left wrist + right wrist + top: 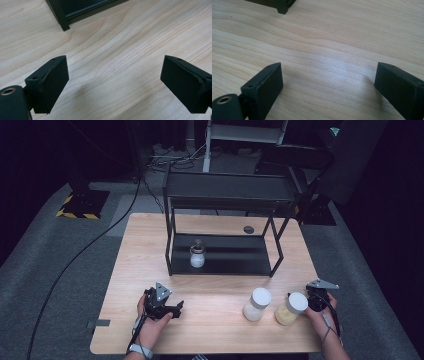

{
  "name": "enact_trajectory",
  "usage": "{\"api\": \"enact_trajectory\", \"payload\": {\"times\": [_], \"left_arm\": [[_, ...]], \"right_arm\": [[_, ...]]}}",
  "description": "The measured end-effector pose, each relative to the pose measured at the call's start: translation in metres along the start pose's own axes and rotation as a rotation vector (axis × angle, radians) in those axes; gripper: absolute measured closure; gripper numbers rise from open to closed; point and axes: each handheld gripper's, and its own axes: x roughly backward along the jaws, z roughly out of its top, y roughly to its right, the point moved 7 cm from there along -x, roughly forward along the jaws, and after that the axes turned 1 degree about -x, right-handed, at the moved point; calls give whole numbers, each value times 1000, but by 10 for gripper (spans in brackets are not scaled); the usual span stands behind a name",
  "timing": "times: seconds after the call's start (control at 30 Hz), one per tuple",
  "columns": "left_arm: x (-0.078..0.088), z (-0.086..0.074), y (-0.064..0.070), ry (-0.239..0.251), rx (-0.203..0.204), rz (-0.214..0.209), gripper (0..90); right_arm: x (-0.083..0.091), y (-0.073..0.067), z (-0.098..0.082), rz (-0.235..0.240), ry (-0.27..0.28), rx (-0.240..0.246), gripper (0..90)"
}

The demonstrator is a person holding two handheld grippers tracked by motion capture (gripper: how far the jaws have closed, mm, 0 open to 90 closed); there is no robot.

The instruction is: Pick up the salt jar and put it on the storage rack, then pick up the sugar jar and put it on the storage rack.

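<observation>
My left gripper (172, 308) rests low over the wooden table (145, 245) at the front left, held in a hand. In the left gripper view its jaws stand wide apart (115, 67) over bare wood. At the front right a hand holds my right gripper (316, 296), just right of a white-lidded jar of yellowish powder (291, 309). Its own view shows the right gripper (328, 75) open with nothing between the jaws. A second white-lidded jar with white contents (257, 304) stands left of the first. A small glass flask (197, 256) of white powder sits on the lower shelf of the black rack (225, 195).
The black two-level rack takes up the table's middle and back; one of its feet (61, 17) shows ahead of the left jaws and another foot (283, 7) ahead of the right jaws. A small dark disc (248, 229) lies on the table behind the rack.
</observation>
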Motion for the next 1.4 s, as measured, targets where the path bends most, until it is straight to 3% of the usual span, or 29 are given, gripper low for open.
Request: {"api": "enact_trajectory", "payload": {"times": [0.23,0.43,1.23,1.4], "left_arm": [[-2,-5,1,-19,21,-12,75],[-5,-1,2,-86,23,-4,42],[-5,0,3,-91,34,8,25],[-6,0,3,-90,36,10,22]], "right_arm": [[0,0,0,0,0,0,82],[0,0,0,0,0,0,82],[1,1,-1,6,-1,3,83],[4,1,-3,-19,1,-31,82]]}}
